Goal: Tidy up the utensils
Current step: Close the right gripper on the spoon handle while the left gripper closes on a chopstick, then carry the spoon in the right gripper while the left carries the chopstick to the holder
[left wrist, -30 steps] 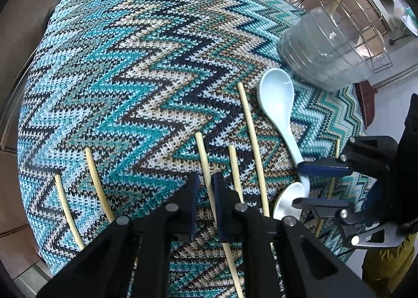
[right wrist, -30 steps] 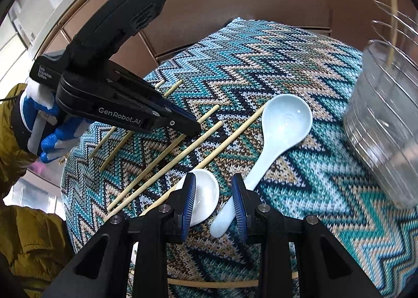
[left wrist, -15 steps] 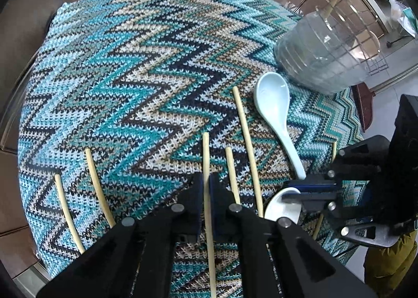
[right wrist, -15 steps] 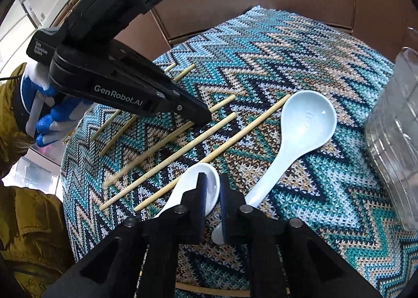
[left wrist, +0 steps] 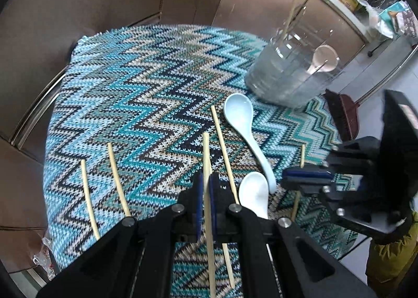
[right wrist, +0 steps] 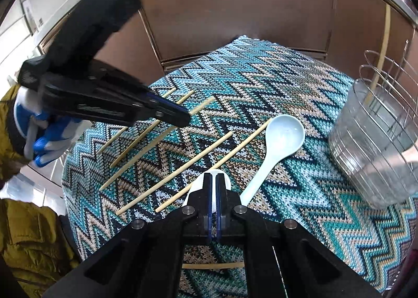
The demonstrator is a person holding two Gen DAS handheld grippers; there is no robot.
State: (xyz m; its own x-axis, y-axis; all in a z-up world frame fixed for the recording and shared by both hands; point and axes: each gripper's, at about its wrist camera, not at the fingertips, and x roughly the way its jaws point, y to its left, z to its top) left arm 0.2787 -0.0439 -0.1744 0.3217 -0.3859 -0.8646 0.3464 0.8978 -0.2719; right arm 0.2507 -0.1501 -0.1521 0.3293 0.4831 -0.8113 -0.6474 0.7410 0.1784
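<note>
Fingers on our left gripper point(left wrist: 205, 188) pinch one chopstick point(left wrist: 206, 157), its long axis along the fingers, tip pointing away; our right gripper point(right wrist: 213, 193) clamps the white spoon point(right wrist: 219, 176), bowl forward. On the zigzag-cloth bench point(left wrist: 130, 105) we count six chopsticks including the held one, plus one pale-blue spoon point(left wrist: 239, 115), bowl toward the clear holder point(left wrist: 287, 76), which contains one chopstick and one spoon. No legible writing.

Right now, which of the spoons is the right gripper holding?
The white spoon, nearest the camera: the right gripper is shut on it. The pale blue spoon lies free on the cloth, and a pinkish spoon stands in the clear holder.
</note>
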